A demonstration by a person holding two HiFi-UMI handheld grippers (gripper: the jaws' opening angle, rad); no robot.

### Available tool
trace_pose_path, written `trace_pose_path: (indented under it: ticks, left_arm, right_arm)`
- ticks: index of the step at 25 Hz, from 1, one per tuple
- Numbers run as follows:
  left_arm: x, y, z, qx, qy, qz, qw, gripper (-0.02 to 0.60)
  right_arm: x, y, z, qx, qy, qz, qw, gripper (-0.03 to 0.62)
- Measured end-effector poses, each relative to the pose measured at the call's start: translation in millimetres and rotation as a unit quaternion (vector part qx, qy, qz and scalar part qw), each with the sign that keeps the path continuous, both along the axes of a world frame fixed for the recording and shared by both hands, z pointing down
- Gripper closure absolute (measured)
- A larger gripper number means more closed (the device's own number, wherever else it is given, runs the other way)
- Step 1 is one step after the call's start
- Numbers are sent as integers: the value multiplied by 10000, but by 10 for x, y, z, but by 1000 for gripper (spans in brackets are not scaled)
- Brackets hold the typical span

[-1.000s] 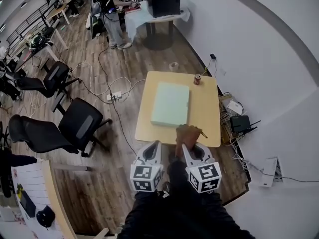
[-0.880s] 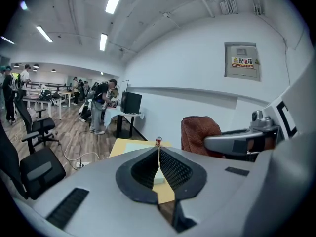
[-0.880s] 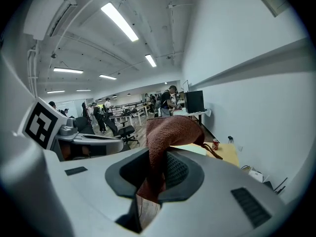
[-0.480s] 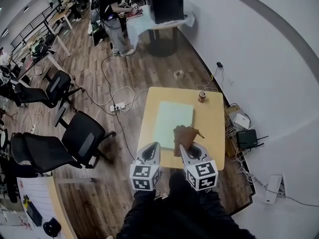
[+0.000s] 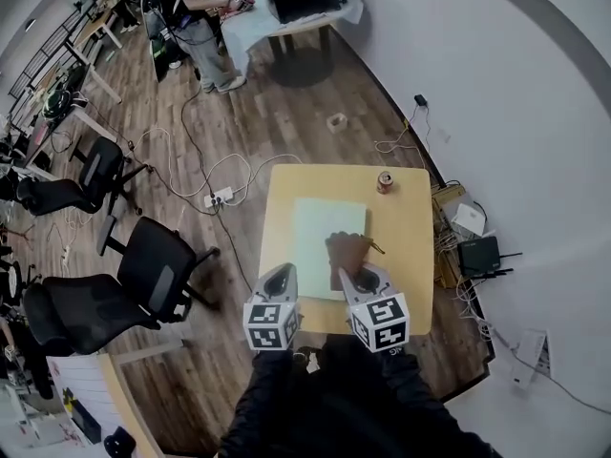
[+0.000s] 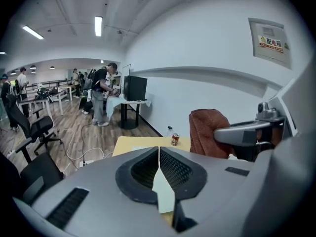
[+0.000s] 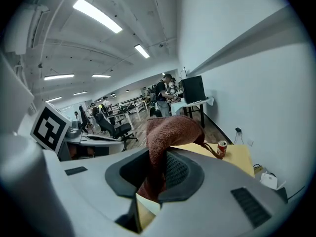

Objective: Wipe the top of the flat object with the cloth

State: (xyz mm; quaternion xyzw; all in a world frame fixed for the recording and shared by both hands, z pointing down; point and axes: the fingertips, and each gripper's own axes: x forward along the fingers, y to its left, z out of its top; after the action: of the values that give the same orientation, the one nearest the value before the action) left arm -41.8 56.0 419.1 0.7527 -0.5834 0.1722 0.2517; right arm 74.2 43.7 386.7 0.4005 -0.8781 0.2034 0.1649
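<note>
Brown cloth [image 5: 346, 254], clamped in your right gripper [image 5: 358, 277], had come in over the 5 o'clock part of the pad [image 5: 325, 219]. A second before, it hung at the table's near edge, just off the pad's near corner. That put you at the start of the wipe rather than in it. From the left gripper view the cloth [image 6: 210, 132] looked raised, and I could not tell whether any of it touched the pad. The pad itself lay flat on the table [image 5: 406, 246], left of middle, with the can [image 5: 386, 181] well apart at the 1 o'clock corner, as before. Your left gripper [image 5: 283, 277] had its jaws pressed together on nothing and hung off the table's near edge, at 7 o'clock from the pad. Your head had also shifted, so the table sat lower in the view.
</note>
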Motion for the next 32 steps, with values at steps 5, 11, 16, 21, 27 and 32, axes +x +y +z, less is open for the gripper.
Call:
trace_pose_path:
  ticks: [5, 11, 16, 21, 27, 32]
  left_arm:
    - [-86, -179, 335, -331, -49, -65, 9994, 546]
    - [-239, -336, 790, -768, -138, 9, 9969, 546]
    - [-305, -561, 1167, -1098, -22, 143, 9938, 546]
    - [-438, -797, 1542, -1395, 28, 133, 9901, 533]
    - [-522, -903, 1957, -1775, 78, 210, 9839, 468]
    - [-561, -917, 2289, -2087, 203, 319, 9772, 468]
  right_arm:
    - [36, -211, 294, -291, 120, 1, 9995, 519]
    - [25, -358, 654, -554, 307, -35, 9980, 520]
    - [58, -557, 951, -701, 505, 84, 9962, 519]
    - [69, -811, 1226, -827, 708, 172, 9939, 519]
    - [84, -1074, 1554, -944, 935, 197, 9909, 519]
    - [115, -1324, 1803, -910, 1210, 237, 9882, 519]
